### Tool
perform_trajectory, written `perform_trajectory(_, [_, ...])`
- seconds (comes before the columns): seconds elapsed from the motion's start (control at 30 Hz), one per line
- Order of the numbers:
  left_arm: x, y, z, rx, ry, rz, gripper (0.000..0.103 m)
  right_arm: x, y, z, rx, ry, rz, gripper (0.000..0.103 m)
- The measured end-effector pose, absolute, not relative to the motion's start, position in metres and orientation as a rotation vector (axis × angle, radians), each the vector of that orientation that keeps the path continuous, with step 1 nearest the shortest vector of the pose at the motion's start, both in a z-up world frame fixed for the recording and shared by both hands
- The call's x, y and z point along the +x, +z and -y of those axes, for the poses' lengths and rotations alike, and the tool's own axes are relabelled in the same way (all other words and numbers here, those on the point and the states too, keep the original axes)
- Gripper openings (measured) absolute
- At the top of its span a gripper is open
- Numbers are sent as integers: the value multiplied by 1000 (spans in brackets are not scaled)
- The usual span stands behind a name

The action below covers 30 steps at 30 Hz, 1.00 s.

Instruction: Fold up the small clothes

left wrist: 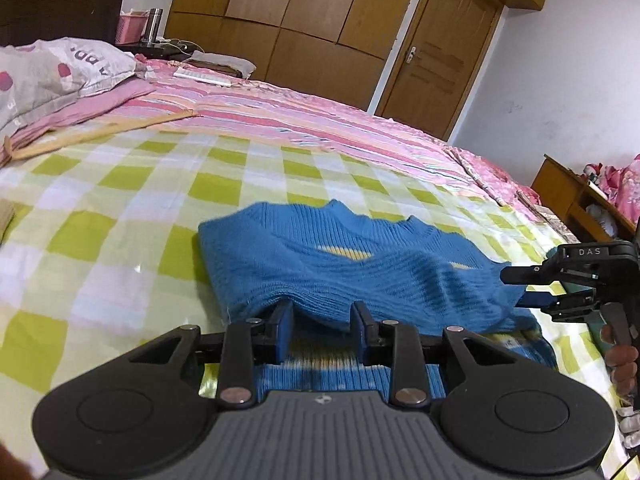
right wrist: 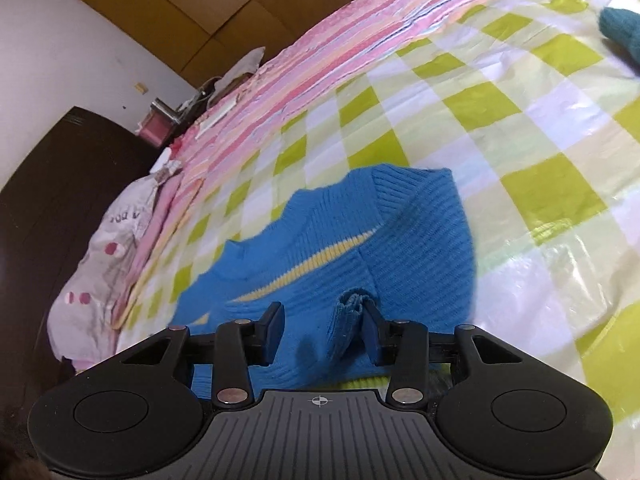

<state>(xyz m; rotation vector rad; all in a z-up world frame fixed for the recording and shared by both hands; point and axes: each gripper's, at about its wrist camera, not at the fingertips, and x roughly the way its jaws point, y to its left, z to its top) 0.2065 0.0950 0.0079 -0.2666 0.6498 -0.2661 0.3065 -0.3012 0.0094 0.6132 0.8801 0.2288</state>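
Observation:
A small blue knitted sweater (left wrist: 344,268) with a yellow stripe lies folded over on the green-and-white checked sheet (left wrist: 120,208). My left gripper (left wrist: 322,320) is open, its two fingers at the near folded edge, the cloth draped over the tips. My right gripper (left wrist: 532,286) shows at the sweater's right edge in the left wrist view. In the right wrist view the right gripper (right wrist: 320,322) is open over the sweater (right wrist: 320,240), with a bunched bit of cloth against its right finger (right wrist: 370,330).
A pink striped bedspread (left wrist: 320,116) covers the far half of the bed. A spotted pillow (left wrist: 48,72) lies at far left. Wooden wardrobes (left wrist: 304,20) and a door stand behind. A teal knit item (right wrist: 622,30) lies on the sheet at the far right.

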Motion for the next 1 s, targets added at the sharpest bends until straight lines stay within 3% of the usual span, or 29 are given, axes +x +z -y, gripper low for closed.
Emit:
perform_trajectory(0.1, [213, 15, -91, -240, -262, -645, 36, 309, 19, 296, 574, 239, -876, 15])
perform_trajectory(0.33, [204, 40, -103, -309, -275, -494, 39, 287, 62, 313, 537, 249, -687, 12])
perform_trajectory(0.47, [214, 19, -104, -321, -232, -594, 40, 294, 34, 323, 531, 181, -785, 12])
perform_trajectory(0.6, [209, 10, -101, -286, -239, -621, 40, 290, 12, 331, 638, 182, -851, 21])
perform_trajectory(0.73, [208, 12, -99, -241, -235, -622, 40, 281, 7, 341, 728, 178, -839, 54])
perform_trajectory(1.0, [206, 14, -98, -224, -239, -618, 40, 263, 7, 334, 799, 194, -838, 56])
